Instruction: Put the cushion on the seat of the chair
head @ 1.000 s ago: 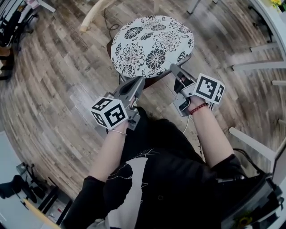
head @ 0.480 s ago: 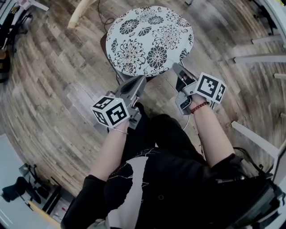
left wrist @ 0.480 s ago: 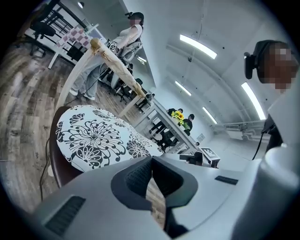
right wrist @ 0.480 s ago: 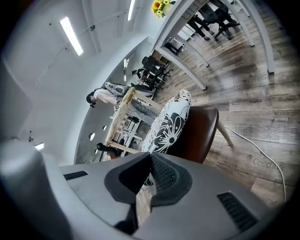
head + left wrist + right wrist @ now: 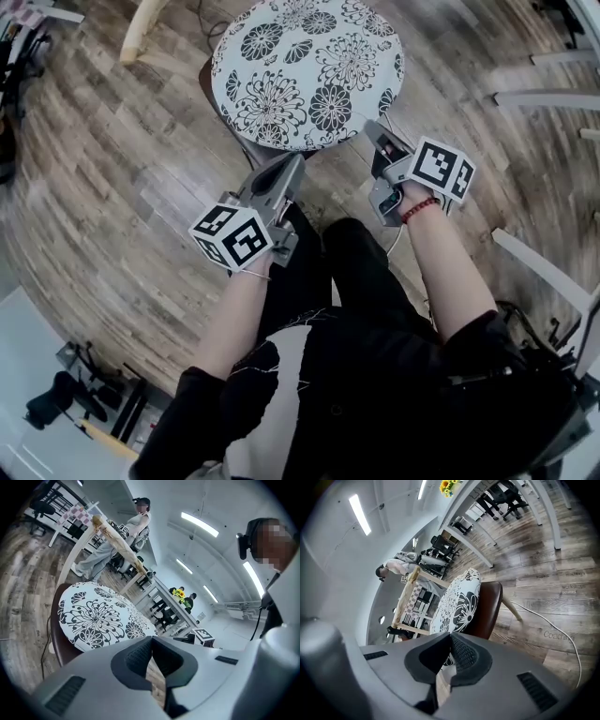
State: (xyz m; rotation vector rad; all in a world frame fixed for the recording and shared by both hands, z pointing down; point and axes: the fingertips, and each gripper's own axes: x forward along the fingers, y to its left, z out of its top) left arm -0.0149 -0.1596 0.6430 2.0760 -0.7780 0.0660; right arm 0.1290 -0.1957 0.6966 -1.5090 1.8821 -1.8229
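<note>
On brown chair (image 5: 60, 645): round b&w floral cushion (image 5: 309, 70).

Bright, even indoor light from ceiling strips (image 5: 199, 524); faint shadows on floor (image 5: 112, 187). Strong fisheye bending at edges (gripper views ringed black). Slight blur toward corners.

A black top (image 5: 375, 394) with white print (image 5: 267, 398); red bracelet (image 5: 418, 208), seemingly beaded.

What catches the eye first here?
A round cushion with bold black-and-white flowers lies on a brown chair at the top of the head view. Just below it, the left gripper and right gripper point toward its near edge, both shut and empty.
</note>
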